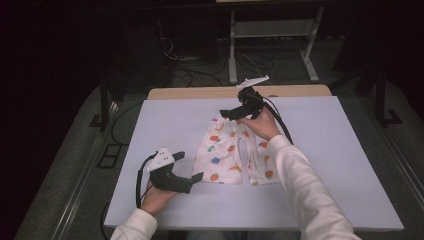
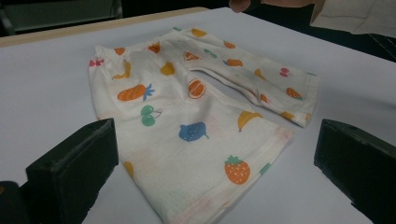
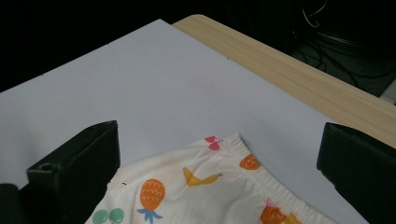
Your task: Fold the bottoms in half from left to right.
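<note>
1. Locate the fruit-print shorts. They lie flat near the middle of the white table, waistband toward the far edge, both legs toward you.
2. Check your left hand-held gripper. It sits over the near-left part of the table, just beside the hem of the left leg and apart from it. Your left hand grips it from below, jaws pointing right toward the shorts.
3. Confirm the jaw state in the left gripper view: the two black jaws stand wide apart with nothing between them. The shorts lie ahead of them.
4. Note what this view adds: the print detail (pineapple, cherries, strawberry, banana) and the folded hem of the nearer leg. Your right sleeve appears at the top right.
5. Check your right hand-held gripper. It is at the waistband, at the far end of the shorts. Your right hand reaches across the garment with the forearm stretched diagonally.
6. Confirm in the right gripper view: the jaws stand wide, holding nothing, with the elastic waistband between and below them.
7. Note what this view adds: the wooden table edge beyond the white surface.
</note>
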Demonstrator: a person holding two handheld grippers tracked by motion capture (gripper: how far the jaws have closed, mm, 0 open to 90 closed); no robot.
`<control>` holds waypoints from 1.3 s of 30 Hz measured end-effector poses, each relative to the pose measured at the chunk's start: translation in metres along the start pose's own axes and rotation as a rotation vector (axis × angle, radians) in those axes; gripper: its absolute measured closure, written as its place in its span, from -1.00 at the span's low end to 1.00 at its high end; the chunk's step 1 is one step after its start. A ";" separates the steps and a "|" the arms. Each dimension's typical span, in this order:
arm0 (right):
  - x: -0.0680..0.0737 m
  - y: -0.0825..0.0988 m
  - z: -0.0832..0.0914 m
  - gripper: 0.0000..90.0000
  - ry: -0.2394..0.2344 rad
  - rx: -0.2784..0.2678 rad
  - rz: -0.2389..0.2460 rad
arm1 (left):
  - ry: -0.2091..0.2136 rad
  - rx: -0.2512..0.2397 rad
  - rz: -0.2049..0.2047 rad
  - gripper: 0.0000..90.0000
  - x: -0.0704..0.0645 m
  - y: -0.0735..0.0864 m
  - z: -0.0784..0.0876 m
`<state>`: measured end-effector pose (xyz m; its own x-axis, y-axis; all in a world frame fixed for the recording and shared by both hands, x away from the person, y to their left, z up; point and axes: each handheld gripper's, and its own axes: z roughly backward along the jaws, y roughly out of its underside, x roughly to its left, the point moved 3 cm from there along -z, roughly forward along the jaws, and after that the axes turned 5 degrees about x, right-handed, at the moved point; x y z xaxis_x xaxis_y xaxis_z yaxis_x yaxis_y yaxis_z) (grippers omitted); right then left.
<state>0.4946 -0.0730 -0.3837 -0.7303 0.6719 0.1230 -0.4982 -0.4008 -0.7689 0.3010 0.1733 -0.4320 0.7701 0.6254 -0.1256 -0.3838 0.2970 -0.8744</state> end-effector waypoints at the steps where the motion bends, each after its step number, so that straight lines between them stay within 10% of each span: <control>1: 0.000 -0.001 -0.002 -1.00 0.010 0.003 0.007 | 0.000 0.000 0.000 -1.00 0.000 0.000 0.000; 39: -0.028 0.007 -0.066 -1.00 0.041 -0.017 -0.143 | 0.012 0.000 -0.003 -1.00 -0.001 0.000 -0.001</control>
<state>0.5422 -0.0542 -0.4341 -0.6323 0.7466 0.2069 -0.5876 -0.2882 -0.7561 0.3011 0.1723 -0.4323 0.7776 0.6155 -0.1283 -0.3811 0.2992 -0.8748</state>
